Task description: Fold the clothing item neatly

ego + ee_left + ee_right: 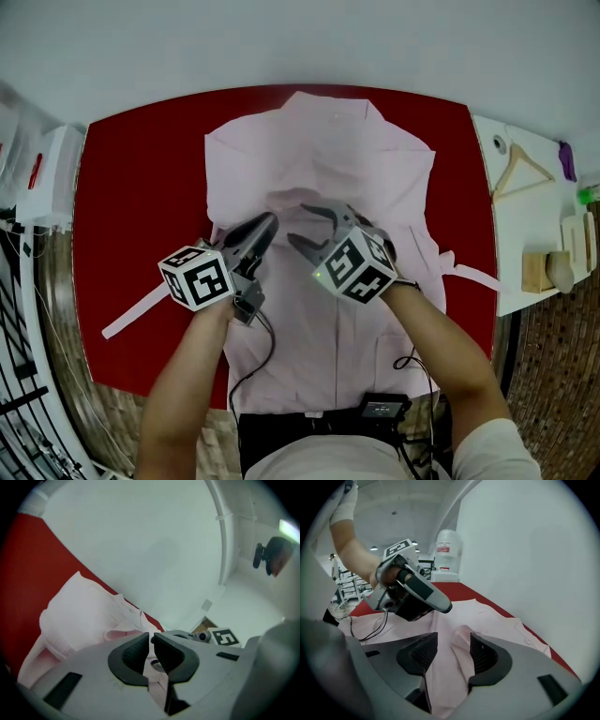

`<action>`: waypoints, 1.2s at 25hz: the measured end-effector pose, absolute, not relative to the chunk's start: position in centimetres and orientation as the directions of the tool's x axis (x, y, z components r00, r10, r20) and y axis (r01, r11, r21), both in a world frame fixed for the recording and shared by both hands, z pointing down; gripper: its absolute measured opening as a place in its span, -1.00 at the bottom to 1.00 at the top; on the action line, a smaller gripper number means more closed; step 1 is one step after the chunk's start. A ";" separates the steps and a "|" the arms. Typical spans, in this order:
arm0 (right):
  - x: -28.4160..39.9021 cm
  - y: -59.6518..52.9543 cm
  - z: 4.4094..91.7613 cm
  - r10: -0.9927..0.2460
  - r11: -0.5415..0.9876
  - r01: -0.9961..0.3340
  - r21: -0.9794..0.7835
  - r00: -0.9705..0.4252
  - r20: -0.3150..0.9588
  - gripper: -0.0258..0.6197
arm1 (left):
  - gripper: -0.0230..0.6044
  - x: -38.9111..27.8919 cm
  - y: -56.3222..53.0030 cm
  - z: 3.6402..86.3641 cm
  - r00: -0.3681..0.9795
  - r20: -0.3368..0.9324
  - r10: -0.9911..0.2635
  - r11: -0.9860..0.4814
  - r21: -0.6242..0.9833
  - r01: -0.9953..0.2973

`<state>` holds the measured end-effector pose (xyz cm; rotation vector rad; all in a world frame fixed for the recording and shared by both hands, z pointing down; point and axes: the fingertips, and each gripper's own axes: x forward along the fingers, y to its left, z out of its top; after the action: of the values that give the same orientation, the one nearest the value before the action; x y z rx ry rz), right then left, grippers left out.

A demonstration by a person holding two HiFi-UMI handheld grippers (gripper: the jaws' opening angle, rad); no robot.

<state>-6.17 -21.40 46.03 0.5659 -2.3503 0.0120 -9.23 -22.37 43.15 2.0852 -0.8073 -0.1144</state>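
A pale pink shirt (328,150) lies spread on the red table (122,187), collar at the far side. My left gripper (267,225) hovers over the shirt's middle, shut on a raised fold of it. In the left gripper view (150,641) the cloth (79,606) runs down between the closed pads. My right gripper (305,225) stands open just right of it. A ridge of pink fabric (461,639) lies between the spread jaws (453,646), close to the right pad and not pinched. The left gripper (436,603) shows just beyond.
One shirt tie or cuff strip trails off to the left (136,314), another to the right (473,275). A white side table (525,216) on the right carries a wooden hanger (520,169) and wooden blocks (539,272). A white box (42,173) sits at left. A black device (384,408) lies near me.
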 end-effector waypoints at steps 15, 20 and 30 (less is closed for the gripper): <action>16.1 -21.4 49.1 -0.550 0.783 -0.524 0.336 -0.330 0.767 -0.25 | -0.16 -2.1 -25.7 47.8 0.544 0.659 -0.519 -0.788 -0.124 -0.603; 18.5 -21.2 51.1 -0.557 0.770 -0.522 0.366 -0.271 0.785 -0.25 | -0.13 -1.9 -27.2 50.1 0.453 0.722 -0.523 -0.780 -0.192 -0.596; 21.6 -21.7 51.5 -0.576 0.682 -0.681 0.267 -0.275 0.770 -0.77 | -0.89 -7.4 -31.0 50.4 0.455 0.700 -0.551 -0.453 0.207 -0.867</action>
<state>21.57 -21.66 51.47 0.9741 -1.9650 0.1426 -7.37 -31.02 50.40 2.1553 -1.1797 0.7514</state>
